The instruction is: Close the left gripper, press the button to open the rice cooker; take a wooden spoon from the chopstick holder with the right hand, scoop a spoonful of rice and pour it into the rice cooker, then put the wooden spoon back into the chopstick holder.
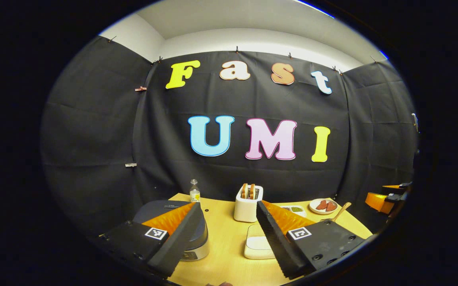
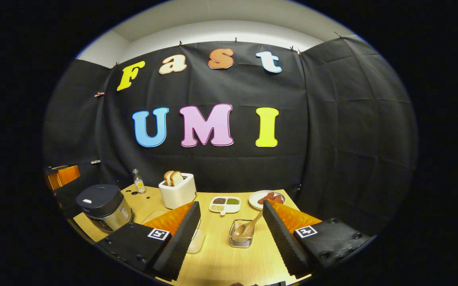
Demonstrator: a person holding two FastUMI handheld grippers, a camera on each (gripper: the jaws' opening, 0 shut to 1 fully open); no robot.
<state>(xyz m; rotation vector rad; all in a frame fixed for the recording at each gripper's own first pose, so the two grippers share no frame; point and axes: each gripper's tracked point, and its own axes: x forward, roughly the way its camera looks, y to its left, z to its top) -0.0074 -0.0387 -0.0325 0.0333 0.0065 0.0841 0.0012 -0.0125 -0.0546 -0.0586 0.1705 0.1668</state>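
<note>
The rice cooker (image 2: 101, 206), dark lid down on a silver body, stands at the table's left. In the left gripper view the rice cooker (image 1: 199, 242) sits close, half hidden behind one finger of my left gripper (image 1: 229, 204), which is open and holds nothing. A wire chopstick holder (image 2: 241, 235) carries the wooden spoon (image 2: 249, 227), leaning right, just ahead between the fingers of my right gripper (image 2: 231, 204), also open and holding nothing. The spoon's handle (image 1: 342, 210) shows at the far right. A white divided dish (image 2: 225, 204) holds grains.
A white toaster (image 2: 178, 190) with bread stands at the back, a small bottle (image 2: 136, 180) to its left, a plate (image 2: 266, 198) of red slices to its right. A flat white tray (image 1: 259, 242) lies mid-table. The other gripper (image 1: 388, 198) hovers at the right edge.
</note>
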